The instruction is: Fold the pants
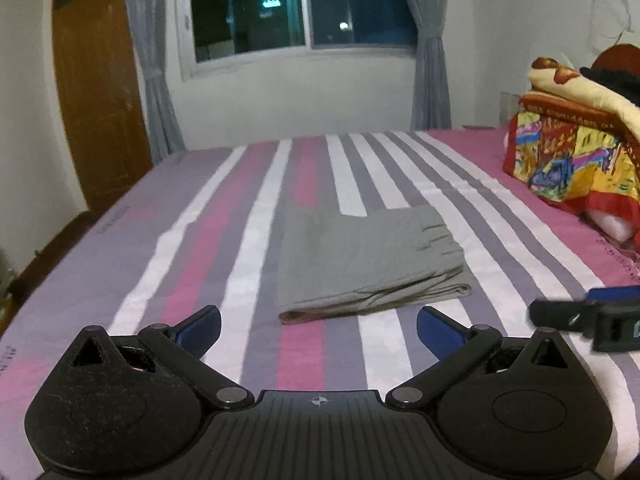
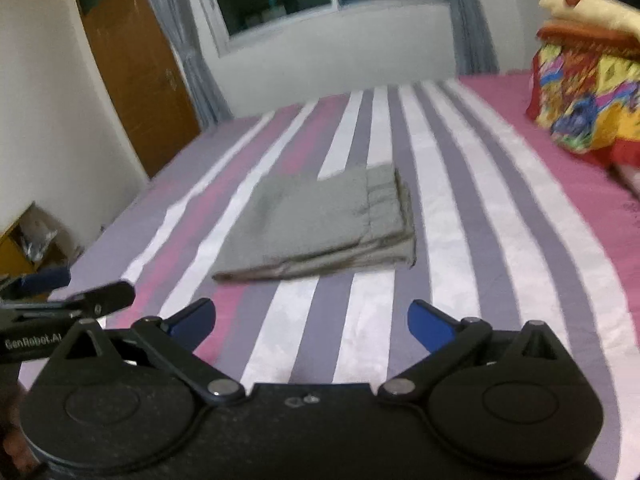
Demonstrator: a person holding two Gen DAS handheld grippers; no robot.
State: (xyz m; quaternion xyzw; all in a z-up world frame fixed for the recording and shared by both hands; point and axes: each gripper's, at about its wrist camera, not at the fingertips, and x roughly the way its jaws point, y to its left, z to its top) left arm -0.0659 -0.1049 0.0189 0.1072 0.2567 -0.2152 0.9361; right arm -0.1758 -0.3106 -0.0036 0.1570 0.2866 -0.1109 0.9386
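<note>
Presently catalogued, item by item:

Pants (image 1: 368,260), grey, folded into a flat rectangular stack; lying near the middle of the bed (image 1: 120,248), on the striped sheet of pink, white and grey-violet; layered fold edges facing the near edge of the bed, gathered waistband on the stack's right side. Touched by neither claw.

Left gripper (image 1: 318,326): blue-padded fingers spread wide, nothing between them, held above the near edge of the bed, short of the pants.

Right gripper (image 2: 312,322): fingers likewise spread to full width, empty, above the near edge, apart from the pants; seen also at the right margin of the left wrist view.

Pile of bedding (image 1: 576,152), yellow, red and blue print under a cream blanket, at the far right corner of the bed.

Window (image 1: 296,4), dark, curtains tied back at either side.

Wooden door (image 1: 96,92), beyond the left edge.
</note>
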